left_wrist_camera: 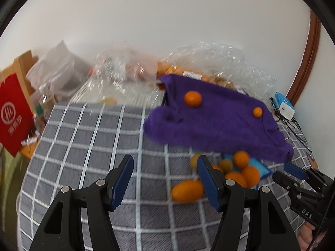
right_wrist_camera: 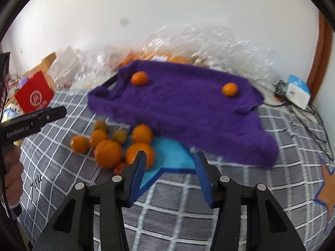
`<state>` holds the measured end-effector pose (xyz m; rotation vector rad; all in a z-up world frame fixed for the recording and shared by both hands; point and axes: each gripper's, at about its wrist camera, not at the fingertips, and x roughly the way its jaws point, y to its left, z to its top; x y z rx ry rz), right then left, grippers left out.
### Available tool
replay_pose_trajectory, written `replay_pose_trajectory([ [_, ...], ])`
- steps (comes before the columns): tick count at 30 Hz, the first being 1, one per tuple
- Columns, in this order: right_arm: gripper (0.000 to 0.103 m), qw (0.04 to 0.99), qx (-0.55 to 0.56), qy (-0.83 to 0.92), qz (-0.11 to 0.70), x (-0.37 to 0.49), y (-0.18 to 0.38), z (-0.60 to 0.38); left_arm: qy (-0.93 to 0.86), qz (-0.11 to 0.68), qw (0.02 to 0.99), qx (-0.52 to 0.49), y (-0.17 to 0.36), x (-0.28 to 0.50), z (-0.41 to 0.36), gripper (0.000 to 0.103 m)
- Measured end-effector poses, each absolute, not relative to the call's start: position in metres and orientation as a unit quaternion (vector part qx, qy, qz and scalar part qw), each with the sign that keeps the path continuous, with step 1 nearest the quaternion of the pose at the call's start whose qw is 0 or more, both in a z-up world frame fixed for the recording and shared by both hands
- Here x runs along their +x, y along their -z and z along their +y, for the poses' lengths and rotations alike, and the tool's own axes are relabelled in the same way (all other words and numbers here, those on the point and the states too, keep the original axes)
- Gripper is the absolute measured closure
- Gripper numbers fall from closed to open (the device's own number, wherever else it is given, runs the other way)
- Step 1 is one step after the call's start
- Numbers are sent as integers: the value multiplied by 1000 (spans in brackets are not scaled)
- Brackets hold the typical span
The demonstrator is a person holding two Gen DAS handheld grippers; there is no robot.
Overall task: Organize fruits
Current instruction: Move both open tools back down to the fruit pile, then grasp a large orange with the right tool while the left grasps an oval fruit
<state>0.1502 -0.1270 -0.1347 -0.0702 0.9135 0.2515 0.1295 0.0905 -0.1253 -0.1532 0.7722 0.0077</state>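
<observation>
Orange fruits (right_wrist_camera: 108, 153) clustered, purple cloth (right_wrist_camera: 188, 108) behind

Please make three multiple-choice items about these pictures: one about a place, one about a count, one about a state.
1. Where does the cluster of orange and greenish citrus fruits lie?
A. On the grey checked cover, beside the purple fuzzy cloth
B. Inside the red box
C. In a claw

2. How many orange fruits rest on top of the purple fuzzy cloth?
A. None
B. Two
C. Five

3. What is the state of the right claw?
A. Open, nothing between its blue pads
B. Shut on a fruit
C. Gripping the cloth

Answers: 1 A, the pile sits on the cover at the cloth's edge; 2 B, both views show two; 3 A, the gap is empty.
</observation>
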Motion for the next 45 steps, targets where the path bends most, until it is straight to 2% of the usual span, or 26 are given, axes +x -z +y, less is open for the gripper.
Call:
replay_pose_trajectory([
  [11, 54, 873, 5, -139, 468, 167, 161, -107, 25, 373, 922, -101, 168, 103, 109, 42],
  [21, 52, 871, -13, -147, 469, 179, 167, -92, 11, 396, 912, -109, 175, 106, 112, 42],
  [24, 64, 865, -2, -165, 473, 178, 165, -96, 9, 396, 911, -115, 176, 106, 114, 42],
  [33, 64, 892, -3, -113, 437, 150, 145, -145, 7, 399, 910, -109, 177, 107, 111, 42],
  [38, 64, 885, 11, -88, 457, 144, 156, -176, 7, 400, 910, -106, 176, 107, 110, 42],
  [41, 62, 887, 10, -86, 454, 142, 163, -181, 8, 402, 910, -104, 176, 108, 109, 42],
  [43, 56, 887, 6, -87, 453, 142, 168, -179, 10, 403, 910, -99, 176, 108, 107, 41],
  [45, 56, 883, 0, -85, 461, 145, 175, -177, 13, 405, 909, -98, 176, 108, 107, 40],
])
